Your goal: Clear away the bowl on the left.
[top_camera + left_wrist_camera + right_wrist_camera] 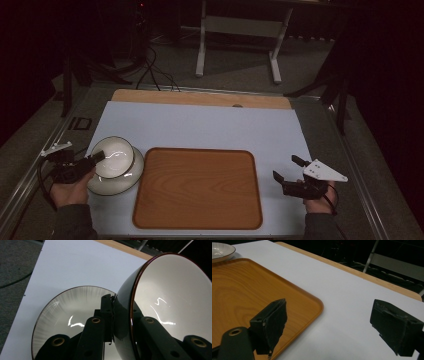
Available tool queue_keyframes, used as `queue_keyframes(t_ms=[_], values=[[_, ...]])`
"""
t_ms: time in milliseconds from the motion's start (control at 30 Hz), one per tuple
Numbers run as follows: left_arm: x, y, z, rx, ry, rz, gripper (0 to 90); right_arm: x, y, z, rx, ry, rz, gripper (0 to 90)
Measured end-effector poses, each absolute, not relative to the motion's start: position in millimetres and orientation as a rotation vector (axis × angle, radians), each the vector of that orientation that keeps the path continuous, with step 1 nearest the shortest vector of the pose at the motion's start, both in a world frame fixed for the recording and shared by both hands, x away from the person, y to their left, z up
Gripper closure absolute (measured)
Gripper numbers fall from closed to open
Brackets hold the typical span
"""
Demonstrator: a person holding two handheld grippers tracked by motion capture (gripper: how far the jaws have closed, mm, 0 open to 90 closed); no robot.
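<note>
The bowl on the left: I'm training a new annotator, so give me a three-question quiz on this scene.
1. True or false: the left gripper is shut on the rim of the bowl.
2. What lies under the tilted bowl? A) plate B) tray C) bare mat
3. Are the right gripper jaws open or shut?

Key: 1 true; 2 A; 3 open, with nothing between them.

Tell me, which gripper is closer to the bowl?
The left. The left gripper is clamped on the tilted bowl's rim, above the plate. The right gripper sits open, far across the wooden tray on the other side.
</note>
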State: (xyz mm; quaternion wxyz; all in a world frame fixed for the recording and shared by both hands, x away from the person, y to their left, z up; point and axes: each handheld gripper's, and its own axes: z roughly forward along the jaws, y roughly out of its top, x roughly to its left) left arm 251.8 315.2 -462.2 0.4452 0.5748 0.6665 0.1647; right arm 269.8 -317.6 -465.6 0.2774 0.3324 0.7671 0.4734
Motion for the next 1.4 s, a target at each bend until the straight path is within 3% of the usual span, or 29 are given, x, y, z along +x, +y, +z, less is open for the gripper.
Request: queue_keyframes(t_ms=[1400], values=[[260,267,-453,1.528,1.569,0.416,82.0,269,-317,-465,0.878,2.05,1.273,13.8]])
